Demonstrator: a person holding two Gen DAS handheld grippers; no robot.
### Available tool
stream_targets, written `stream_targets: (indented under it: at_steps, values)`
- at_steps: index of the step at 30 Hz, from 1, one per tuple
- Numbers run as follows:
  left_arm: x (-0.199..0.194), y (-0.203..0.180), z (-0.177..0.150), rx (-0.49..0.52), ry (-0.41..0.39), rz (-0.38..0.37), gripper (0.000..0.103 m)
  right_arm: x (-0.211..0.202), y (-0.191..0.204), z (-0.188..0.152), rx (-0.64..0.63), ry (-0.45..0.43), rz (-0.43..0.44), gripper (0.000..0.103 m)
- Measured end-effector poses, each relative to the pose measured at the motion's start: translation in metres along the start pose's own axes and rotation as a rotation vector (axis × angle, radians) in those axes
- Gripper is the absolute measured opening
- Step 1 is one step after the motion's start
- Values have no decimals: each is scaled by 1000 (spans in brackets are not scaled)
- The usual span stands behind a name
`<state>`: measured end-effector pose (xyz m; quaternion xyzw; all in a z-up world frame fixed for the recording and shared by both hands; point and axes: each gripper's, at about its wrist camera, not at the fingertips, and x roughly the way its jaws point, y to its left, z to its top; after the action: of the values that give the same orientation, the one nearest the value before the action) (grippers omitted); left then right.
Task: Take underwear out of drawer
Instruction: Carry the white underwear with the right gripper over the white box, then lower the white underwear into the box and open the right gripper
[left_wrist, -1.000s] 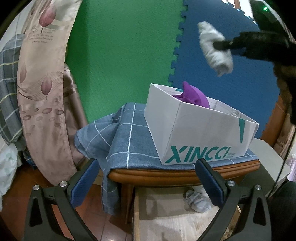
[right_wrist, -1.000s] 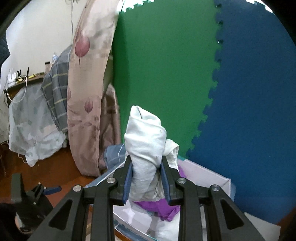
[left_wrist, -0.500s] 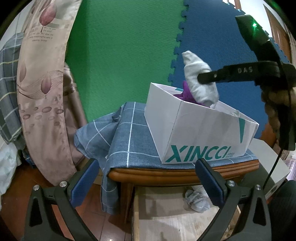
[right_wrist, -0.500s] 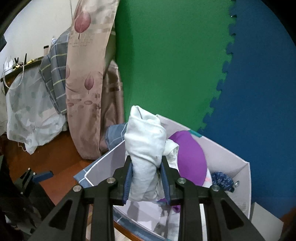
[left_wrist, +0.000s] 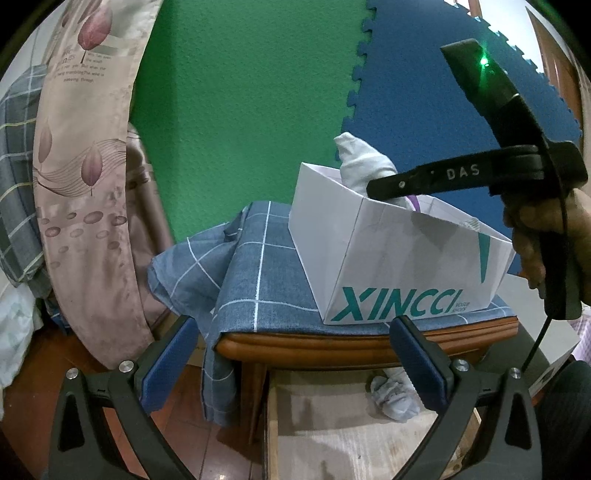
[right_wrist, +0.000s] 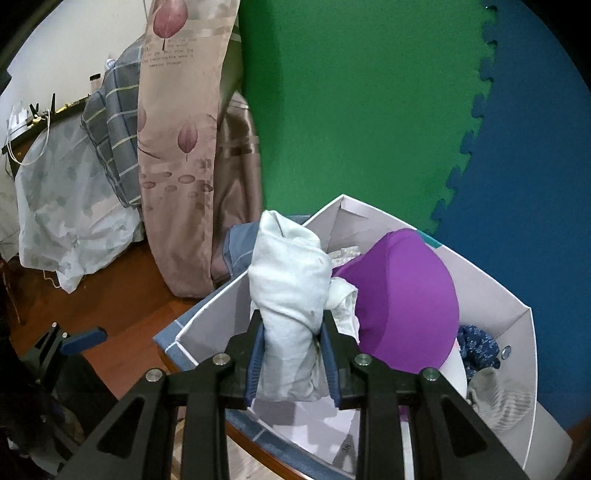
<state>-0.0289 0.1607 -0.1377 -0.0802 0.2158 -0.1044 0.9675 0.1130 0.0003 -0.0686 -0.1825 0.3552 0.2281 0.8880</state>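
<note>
My right gripper (right_wrist: 291, 325) is shut on a rolled white underwear (right_wrist: 288, 273), held upright just over the left end of a white cardboard box (right_wrist: 207, 317). In the left wrist view the same white underwear (left_wrist: 364, 166) pokes above the white box (left_wrist: 388, 258), with the right gripper's black finger (left_wrist: 443, 177) across it. A purple garment (right_wrist: 402, 299) lies in the box beside it. My left gripper (left_wrist: 291, 365) hangs open and holds nothing, in front of the open wooden drawer (left_wrist: 273, 417). A crumpled pale underwear (left_wrist: 393, 397) lies in that drawer.
The box stands on a blue checked cloth (left_wrist: 251, 273) over a wooden cabinet top (left_wrist: 332, 341). Dark blue and striped pale garments (right_wrist: 476, 347) fill the box's right end. A beige leaf-print curtain (left_wrist: 85, 166) hangs at the left; green and blue foam mats (left_wrist: 240, 110) back the scene.
My right gripper has come down with the white underwear, from well above the box to just over its left end. My left gripper has stayed where it was.
</note>
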Motion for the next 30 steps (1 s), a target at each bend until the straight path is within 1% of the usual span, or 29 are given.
stream_targets:
  at_steps: [4,12,16,19,20,21,23,24,25,26,28,29,30]
  values:
    - [0,1,0,1,1,-1,103,8,4,-2,-8,37,13,29]
    - [1,0,0,5,4,1,103,14,-2,-1,46,53,45,30]
    - [1,0,0,5,3,0,103,16,-5,-2,79,57,65,34]
    - [2,0,-1,10,8,3,103,12,-10,-4,110,42,117,52]
    - [2,0,-2,12,13,7,103,5,-10,-5,108,22,110,52]
    - [2,1,-2,12,15,7,103,-6,-10,-7,101,-17,82,52]
    - [0,2,-4,14,16,8,103,-36,-13,-11,98,-114,75,52]
    - [2,1,-3,14,17,8,103,-58,-19,-16,114,-175,76,53]
    - [1,1,-3,17,18,9,103,-73,-23,-20,125,-210,74,57]
    - [2,1,-3,24,21,4,103,-96,-32,-31,145,-265,63,65]
    - [1,-5,-5,55,25,-16,103,-125,-48,-55,169,-317,14,72]
    - [0,-11,-8,86,28,-31,103,-136,-55,-69,170,-326,-19,72]
    - [0,-18,-10,121,32,-46,103,-146,-61,-87,161,-324,-70,72]
